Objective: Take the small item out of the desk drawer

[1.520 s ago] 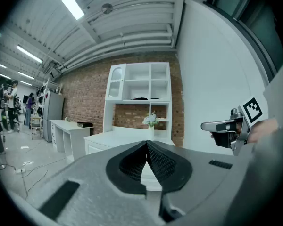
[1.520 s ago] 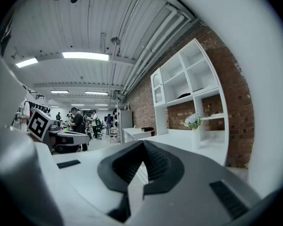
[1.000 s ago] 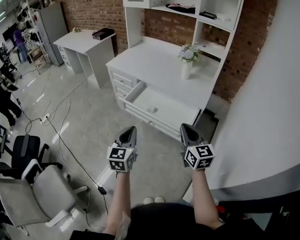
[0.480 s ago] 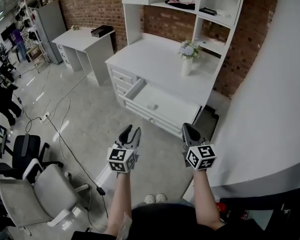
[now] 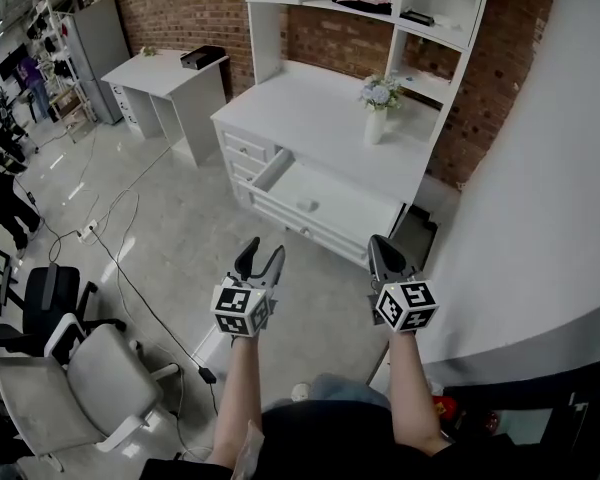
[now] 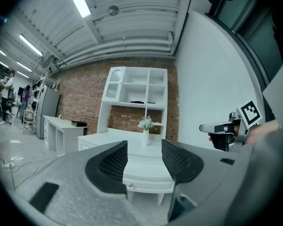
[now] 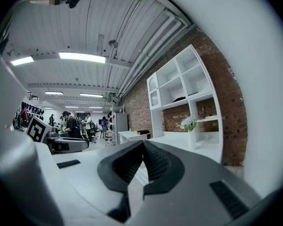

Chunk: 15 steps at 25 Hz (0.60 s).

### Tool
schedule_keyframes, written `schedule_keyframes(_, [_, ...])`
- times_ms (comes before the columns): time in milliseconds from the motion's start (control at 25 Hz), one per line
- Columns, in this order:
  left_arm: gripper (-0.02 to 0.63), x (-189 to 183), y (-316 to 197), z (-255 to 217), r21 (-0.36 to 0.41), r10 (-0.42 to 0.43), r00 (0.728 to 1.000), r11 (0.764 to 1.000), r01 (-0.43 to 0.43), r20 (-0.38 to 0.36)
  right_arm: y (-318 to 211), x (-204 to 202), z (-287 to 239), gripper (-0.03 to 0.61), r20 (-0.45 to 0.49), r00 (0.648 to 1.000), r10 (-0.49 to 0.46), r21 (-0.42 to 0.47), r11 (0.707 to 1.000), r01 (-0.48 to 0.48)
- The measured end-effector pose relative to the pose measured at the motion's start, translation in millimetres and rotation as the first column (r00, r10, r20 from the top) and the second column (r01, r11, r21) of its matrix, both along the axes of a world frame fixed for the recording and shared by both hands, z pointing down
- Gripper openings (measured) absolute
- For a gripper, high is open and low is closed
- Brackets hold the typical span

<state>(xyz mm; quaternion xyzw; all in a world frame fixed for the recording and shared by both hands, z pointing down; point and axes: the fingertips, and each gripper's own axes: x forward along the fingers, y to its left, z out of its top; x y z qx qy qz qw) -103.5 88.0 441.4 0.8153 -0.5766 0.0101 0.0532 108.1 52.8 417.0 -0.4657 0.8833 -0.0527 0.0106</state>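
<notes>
The left gripper (image 5: 263, 252) is held over the floor, short of the white counter (image 5: 320, 118). Its fingers (image 6: 111, 166) are opening and already stand well apart, with nothing between them. In the left gripper view the gap frames the counter's front edge and the drawer (image 5: 355, 210) below it.

The right gripper (image 5: 378, 241) is held level with the left one, a little to its right. Its fingers (image 7: 125, 166) are pressed together at the tips and grip nothing.

Both grippers are well apart from the counter, on bare forearms stretched forward.

The wide drawer under the counter top is pulled out. The small item (image 5: 307, 205), pale and rounded, lies on the drawer's bottom near the middle, touched by neither gripper. It is too small to say what it is.

On the counter stands a white vase (image 5: 377, 126) with flowers, near the back right. A white shelf unit (image 5: 380, 8) rises above the counter against a brick wall (image 5: 170, 8).

To the left stand a second desk (image 5: 165, 68) and, closer, a grey chair (image 5: 70, 388). A cable (image 5: 130, 288) runs across the floor.
</notes>
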Motion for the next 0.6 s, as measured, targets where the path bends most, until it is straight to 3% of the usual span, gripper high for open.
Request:
schedule_keyframes(320, [0.198, -12, -2, 3, -0.005, -0.006, 1.000, 1.000, 0.006, -0.001, 3, -7, 2, -0.002, 0.005, 1.000, 0.006, -0.002, 1.000, -0.006])
schedule_keyframes(600, [0.198, -14, -29, 11, -0.019, 0.000, 1.000, 1.000, 0.000, 0.002, -24, -8, 5, -0.002, 0.012, 1.000, 0.012, -0.002, 1.000, -0.012])
